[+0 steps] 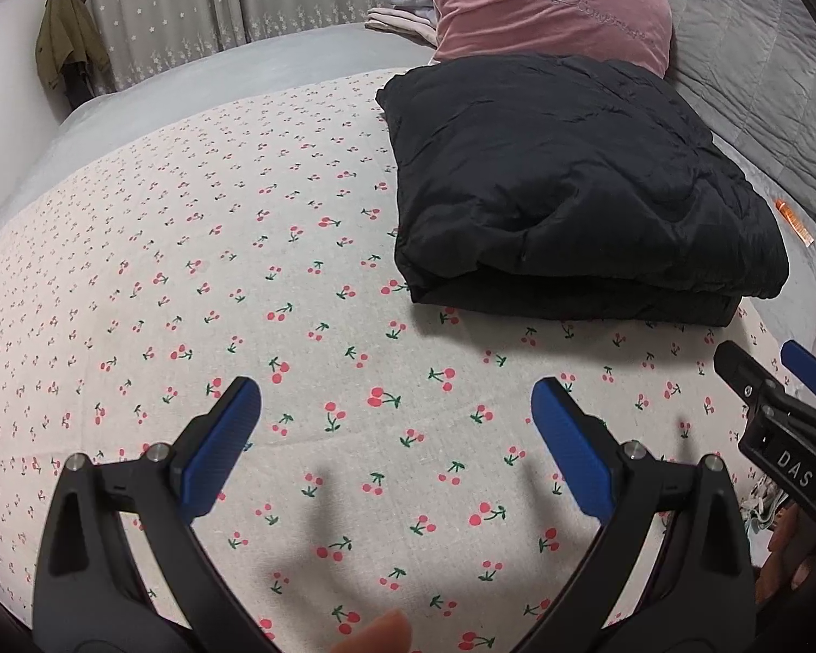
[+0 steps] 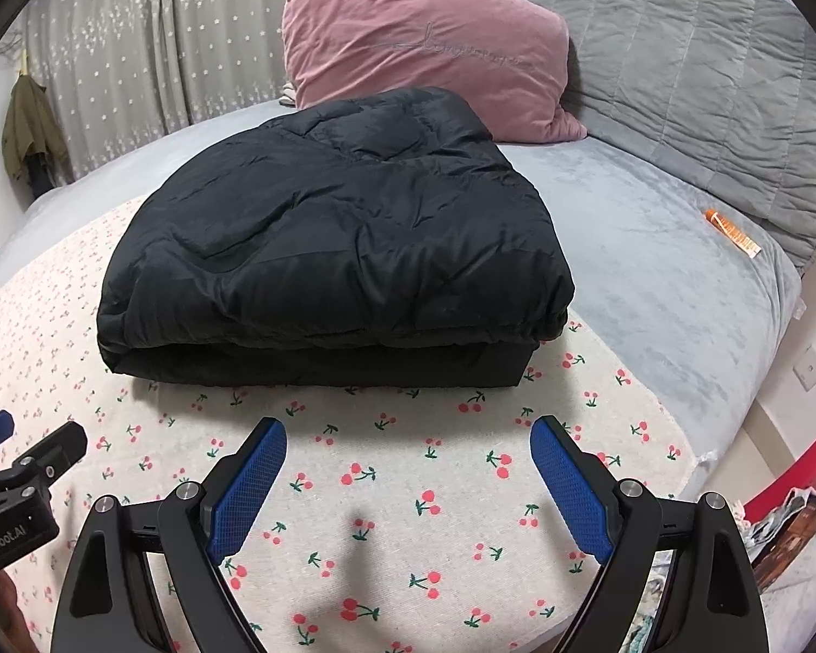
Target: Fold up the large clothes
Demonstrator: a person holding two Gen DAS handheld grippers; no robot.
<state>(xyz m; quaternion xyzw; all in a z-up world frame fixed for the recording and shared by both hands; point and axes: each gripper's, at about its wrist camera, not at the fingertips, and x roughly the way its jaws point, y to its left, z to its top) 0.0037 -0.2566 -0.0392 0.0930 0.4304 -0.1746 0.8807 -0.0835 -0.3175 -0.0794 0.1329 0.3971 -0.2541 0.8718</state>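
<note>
Blue-padded fingers fill the bottom of both wrist views; the left claw (image 1: 394, 413) stands wide open with nothing between its pads but cherry-print sheet (image 1: 190, 272), and the right claw (image 2: 408, 457) is spread just as wide and equally empty; a fingertip (image 1: 378, 634) shows at the lower edge of the left view.

Ahead of both lies the folded black padded jacket (image 2: 332, 239), a thick, puffy bundle on the bed; its folded edge faces the claws and runs across the frame, left to right; in the right view it sits dead centre above the pads, while in the left view the same jacket (image 1: 571, 185) lies off to the upper right; so the right claw looks the nearer and squarer to it, and neither touches it.

Behind the bundle a pink pillow (image 2: 430, 49) leans on a grey quilt (image 2: 707, 71); a small orange tube (image 2: 731, 231) lies well apart at the right, on the grey blanket (image 2: 653, 250).

As for containers, a red bin (image 2: 810, 468) shows at the lower right edge, with crumpled wrappers beside it; whether they lie in it I cannot tell.
</note>
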